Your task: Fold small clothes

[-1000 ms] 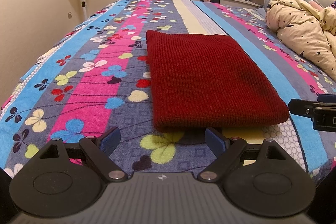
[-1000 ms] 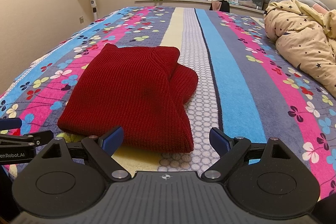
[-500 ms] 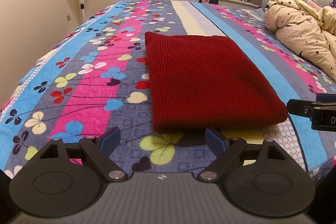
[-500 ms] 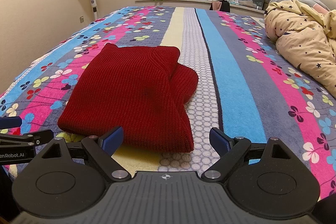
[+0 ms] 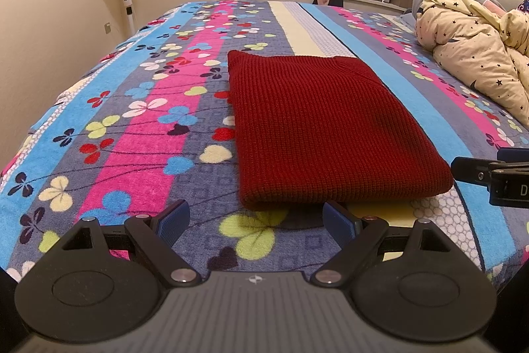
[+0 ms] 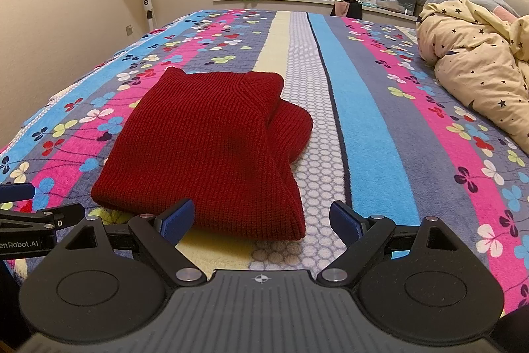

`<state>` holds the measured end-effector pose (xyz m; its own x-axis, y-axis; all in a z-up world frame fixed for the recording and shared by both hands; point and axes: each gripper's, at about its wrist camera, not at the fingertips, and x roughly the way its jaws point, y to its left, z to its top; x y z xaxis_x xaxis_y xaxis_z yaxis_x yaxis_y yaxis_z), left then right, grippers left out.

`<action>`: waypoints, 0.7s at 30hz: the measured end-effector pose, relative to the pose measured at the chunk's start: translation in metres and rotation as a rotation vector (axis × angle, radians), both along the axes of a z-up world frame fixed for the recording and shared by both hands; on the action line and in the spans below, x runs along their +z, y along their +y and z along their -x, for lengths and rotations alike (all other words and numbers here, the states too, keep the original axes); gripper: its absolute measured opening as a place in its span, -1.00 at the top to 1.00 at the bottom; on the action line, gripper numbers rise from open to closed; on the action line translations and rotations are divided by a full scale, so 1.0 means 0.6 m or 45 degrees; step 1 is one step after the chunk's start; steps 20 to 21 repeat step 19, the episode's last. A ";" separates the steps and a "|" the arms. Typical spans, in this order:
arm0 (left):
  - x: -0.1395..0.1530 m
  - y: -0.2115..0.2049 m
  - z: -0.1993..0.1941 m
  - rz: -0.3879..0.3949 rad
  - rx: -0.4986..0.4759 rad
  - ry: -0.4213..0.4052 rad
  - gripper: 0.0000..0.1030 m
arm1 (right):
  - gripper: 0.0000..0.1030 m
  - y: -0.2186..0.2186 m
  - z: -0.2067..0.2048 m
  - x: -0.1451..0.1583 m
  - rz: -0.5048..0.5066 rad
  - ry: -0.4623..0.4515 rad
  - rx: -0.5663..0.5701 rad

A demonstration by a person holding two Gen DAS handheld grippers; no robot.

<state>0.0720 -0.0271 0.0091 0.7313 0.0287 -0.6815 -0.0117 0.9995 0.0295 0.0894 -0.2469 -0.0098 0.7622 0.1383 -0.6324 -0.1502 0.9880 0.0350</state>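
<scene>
1. Jaws of both the left gripper and the right gripper stand wide and hold nothing.
2. Red sweater lies folded in a neat rectangle on the bed, just beyond them.
3. Little looks left, perhaps tucking the bulge on its right.

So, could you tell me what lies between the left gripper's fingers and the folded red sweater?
Only bare floral blanket: the left wrist view shows nothing else between the open left gripper and the red sweater, whose near edge sits just ahead.
</scene>
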 end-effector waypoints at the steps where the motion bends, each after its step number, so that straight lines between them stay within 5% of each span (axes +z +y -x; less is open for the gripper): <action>1: 0.000 0.000 0.000 0.001 -0.001 0.000 -0.77 | -0.73 0.001 -0.001 0.000 -0.001 0.000 -0.001; 21: 0.000 0.000 0.001 -0.001 -0.016 -0.009 -0.77 | -0.74 0.002 0.000 0.000 0.001 0.001 0.001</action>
